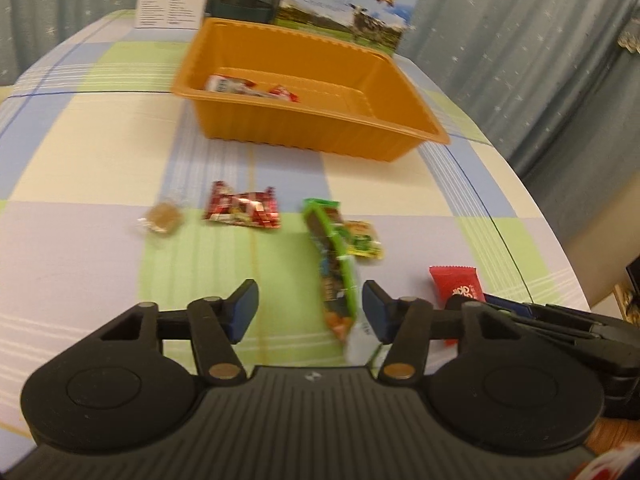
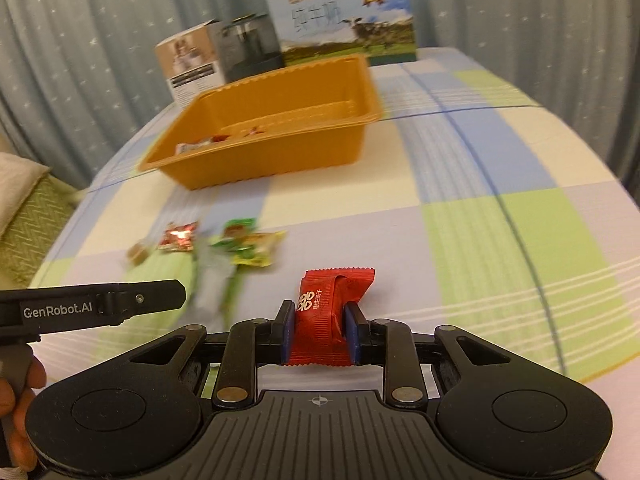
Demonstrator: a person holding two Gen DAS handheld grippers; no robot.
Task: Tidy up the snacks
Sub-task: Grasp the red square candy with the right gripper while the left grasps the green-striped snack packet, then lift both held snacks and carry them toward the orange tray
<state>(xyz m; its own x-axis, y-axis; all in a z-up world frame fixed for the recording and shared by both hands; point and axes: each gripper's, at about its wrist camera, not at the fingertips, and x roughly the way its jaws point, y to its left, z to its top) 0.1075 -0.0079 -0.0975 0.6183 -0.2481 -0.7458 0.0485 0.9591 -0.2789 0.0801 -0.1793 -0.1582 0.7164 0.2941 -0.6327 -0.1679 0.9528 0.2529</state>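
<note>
Red snack packet (image 2: 326, 320) pinched in right claw (image 2: 319, 330)

We cannot read the motion-smeared green snack packet (image 2: 224, 276) in the right wrist view (print illegible); orange tray (image 1: 320, 128) wall hides its wrappers' (image 1: 250, 89) lower parts.

The checked cloth surface (image 1: 100, 152) carries an orange tray (image 1: 320, 136), 3 boxes and scattered snack packets.

Dim warm light; motion blur; fisheye-bent edges.
</note>
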